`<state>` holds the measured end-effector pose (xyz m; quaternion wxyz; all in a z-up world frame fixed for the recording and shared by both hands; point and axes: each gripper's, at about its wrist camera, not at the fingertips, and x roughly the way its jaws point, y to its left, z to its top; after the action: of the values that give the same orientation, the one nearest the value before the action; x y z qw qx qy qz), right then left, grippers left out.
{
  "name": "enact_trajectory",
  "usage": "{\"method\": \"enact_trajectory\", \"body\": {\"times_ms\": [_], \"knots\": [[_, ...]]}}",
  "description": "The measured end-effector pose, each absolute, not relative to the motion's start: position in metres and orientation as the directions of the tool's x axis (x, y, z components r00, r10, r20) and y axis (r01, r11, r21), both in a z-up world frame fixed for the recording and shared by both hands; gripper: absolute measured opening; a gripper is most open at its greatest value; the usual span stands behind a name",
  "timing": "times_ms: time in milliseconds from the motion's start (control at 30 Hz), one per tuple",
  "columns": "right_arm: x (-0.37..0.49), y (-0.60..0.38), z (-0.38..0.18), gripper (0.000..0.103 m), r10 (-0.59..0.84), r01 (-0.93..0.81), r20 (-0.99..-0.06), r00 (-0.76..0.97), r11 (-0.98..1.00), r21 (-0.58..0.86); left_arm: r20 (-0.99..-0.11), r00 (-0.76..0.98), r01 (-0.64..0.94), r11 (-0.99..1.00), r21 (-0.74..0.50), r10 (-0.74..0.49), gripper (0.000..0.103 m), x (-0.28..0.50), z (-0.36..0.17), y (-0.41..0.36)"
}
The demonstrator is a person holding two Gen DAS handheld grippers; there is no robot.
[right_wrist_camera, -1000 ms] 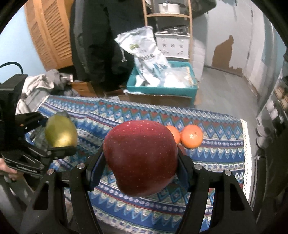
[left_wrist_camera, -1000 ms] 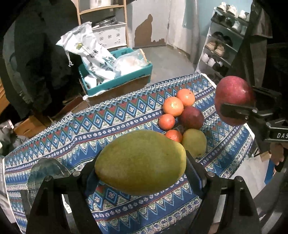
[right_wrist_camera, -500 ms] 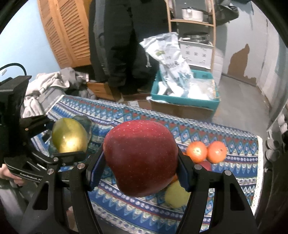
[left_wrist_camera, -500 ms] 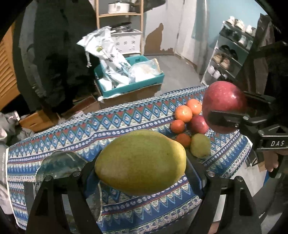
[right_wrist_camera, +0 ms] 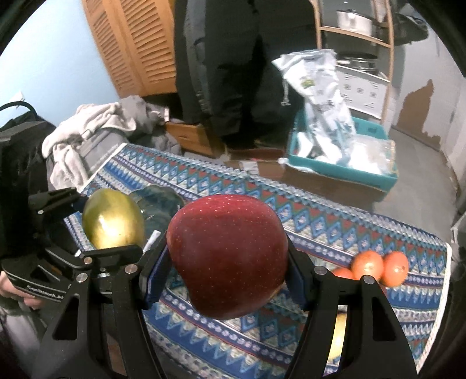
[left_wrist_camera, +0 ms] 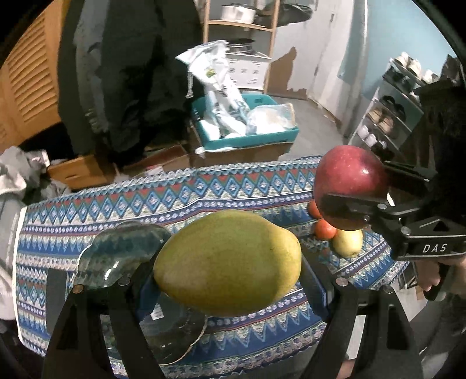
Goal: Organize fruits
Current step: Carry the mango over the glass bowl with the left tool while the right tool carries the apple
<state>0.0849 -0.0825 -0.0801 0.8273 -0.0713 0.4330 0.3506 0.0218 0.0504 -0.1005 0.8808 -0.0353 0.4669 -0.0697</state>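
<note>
Right now both grippers are loaded and held up above the table. The left gripper (left_wrist_camera: 230, 280) is clamped on a large green-yellow mango (left_wrist_camera: 227, 262), its black fingers pressing on either end of the fruit. The right gripper (right_wrist_camera: 228, 280) is squeezed around a big red apple (right_wrist_camera: 227, 259), one pad on each side.

From the left wrist view, the right gripper (left_wrist_camera: 358, 201) comes in from the right with the apple (left_wrist_camera: 349, 175) in its fingers, and under it sit a small yellow-green fruit (left_wrist_camera: 348, 246) and bits of orange fruit (left_wrist_camera: 324, 229) on the cloth. That yellow-green fruit barely shows in the right wrist view, tucked behind a finger. The left wrist view also shows a clear glass dish (left_wrist_camera: 125, 253) with a wavy rim under and to the left of the mango; the mango hangs above it, and I cannot tell whether it touches.

The right wrist view gives what the other cannot: two oranges (right_wrist_camera: 378, 266) side by side near the far right edge of the table, with a third partly hidden beside them, well apart from the dish (right_wrist_camera: 157, 201). It also shows the left gripper (right_wrist_camera: 96, 253) from the side with the mango (right_wrist_camera: 112, 223) just in front of the dish.

The table wears a blue patterned tablecloth (left_wrist_camera: 145, 204) with diamond bands. Behind it stand a teal crate (left_wrist_camera: 247, 137) full of plastic bags on a cardboard box, a wooden shelf with pots (left_wrist_camera: 241, 17), louvred wooden doors (right_wrist_camera: 139, 43), a heap of grey clothes (right_wrist_camera: 96, 125) and a shoe rack (left_wrist_camera: 399, 108).
</note>
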Motion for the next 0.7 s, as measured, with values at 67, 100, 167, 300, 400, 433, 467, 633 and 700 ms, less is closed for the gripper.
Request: {"method": "enact_trajectory", "body": {"times_ms": [67,100,167,300,400,433,467,633,700], "knots": [[0.086,-0.071,-0.082,0.069,0.524,-0.652,-0.769,0.366,0.734,0.190,-0.820,0.553,0.068,0.989,-0.134,-0.149,0.084,0.020,-0.103,0.061],[0.087,-0.065,-0.082,0.069,0.527,-0.654,-0.770,0.359,0.731,0.195,-0.820,0.553,0.059,0.989,-0.137,-0.147,0.084,0.019,-0.104,0.066],[0.089,-0.052,-0.083,0.069,0.531,-0.662,-0.773,0.347,0.723,0.200,-0.821,0.553,0.035,0.989,-0.143,-0.139,0.084,0.017,-0.107,0.078],[0.092,-0.028,-0.086,0.069,0.542,-0.682,-0.775,0.324,0.702,0.206,-0.824,0.553,-0.007,0.988,-0.151,-0.122,0.084,0.012,-0.112,0.098],[0.094,-0.010,-0.090,0.069,0.550,-0.693,-0.778,0.304,0.688,0.216,-0.828,0.548,-0.042,0.985,-0.166,-0.117,0.084,0.009,-0.116,0.115],[0.095,-0.003,-0.091,0.069,0.553,-0.695,-0.780,0.292,0.683,0.224,-0.830,0.546,-0.054,0.983,-0.175,-0.118,0.084,0.008,-0.118,0.122],[0.096,0.001,-0.093,0.069,0.556,-0.697,-0.782,0.283,0.679,0.231,-0.833,0.542,-0.070,0.981,-0.179,-0.114,0.084,0.007,-0.120,0.129],[0.099,0.030,-0.104,0.069,0.551,-0.714,-0.798,0.245,0.660,0.236,-0.849,0.523,-0.127,0.978,-0.168,-0.078,0.084,0.001,-0.134,0.155],[0.101,0.038,-0.109,0.069,0.551,-0.719,-0.803,0.227,0.651,0.244,-0.856,0.512,-0.144,0.975,-0.168,-0.072,0.084,-0.002,-0.139,0.163]]}}
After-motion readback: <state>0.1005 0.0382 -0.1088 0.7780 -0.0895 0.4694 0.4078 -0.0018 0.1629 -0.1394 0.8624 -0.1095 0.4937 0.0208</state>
